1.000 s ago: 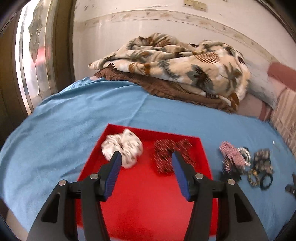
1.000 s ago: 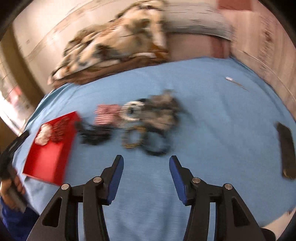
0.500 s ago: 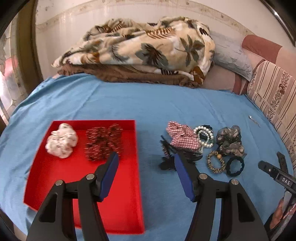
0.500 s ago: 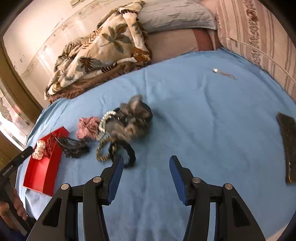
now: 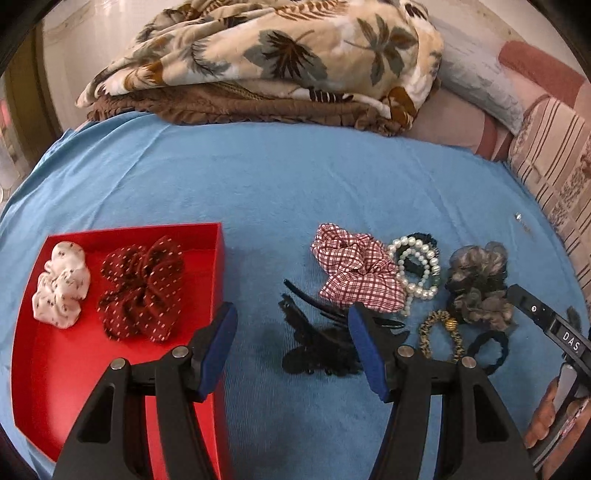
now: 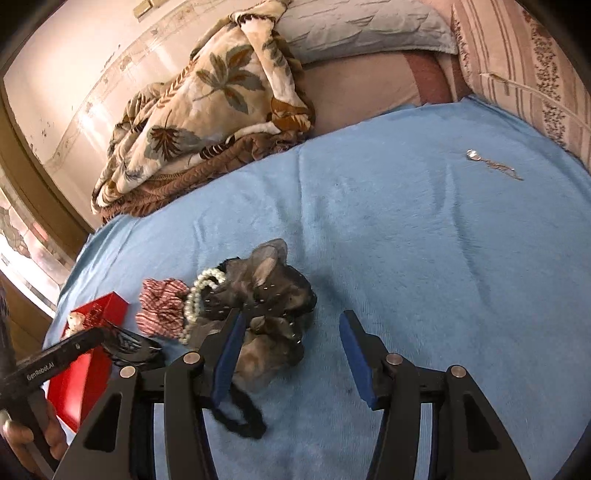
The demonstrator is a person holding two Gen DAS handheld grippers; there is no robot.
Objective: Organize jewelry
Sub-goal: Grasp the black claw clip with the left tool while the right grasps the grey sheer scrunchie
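Note:
A red tray (image 5: 44, 387) at the left holds a white scrunchie (image 5: 61, 284) and a dark red dotted scrunchie (image 5: 142, 290). To its right on the blue sheet lie a black claw clip (image 5: 317, 347), a red checked scrunchie (image 5: 354, 273), pearl bracelets (image 5: 417, 266), a grey-brown scrunchie (image 5: 480, 288), a leopard hair tie (image 5: 439, 332) and a black hair tie (image 5: 487, 347). My left gripper (image 5: 291, 314) hangs open just above the claw clip. My right gripper (image 6: 291, 317) is open, its left finger against the grey-brown scrunchie (image 6: 273, 295).
A folded leaf-print blanket (image 5: 280, 59) and pillows (image 6: 362, 29) lie at the far end of the bed. A small silver chain (image 6: 491, 166) lies alone at the far right. A striped cushion (image 5: 554, 158) borders the right side. Bare blue sheet (image 6: 443, 258) stretches right of the pile.
My left gripper swung right, from over the red tray to over the black claw clip. My right gripper came down and closer to the pile, reaching the grey-brown scrunchie.

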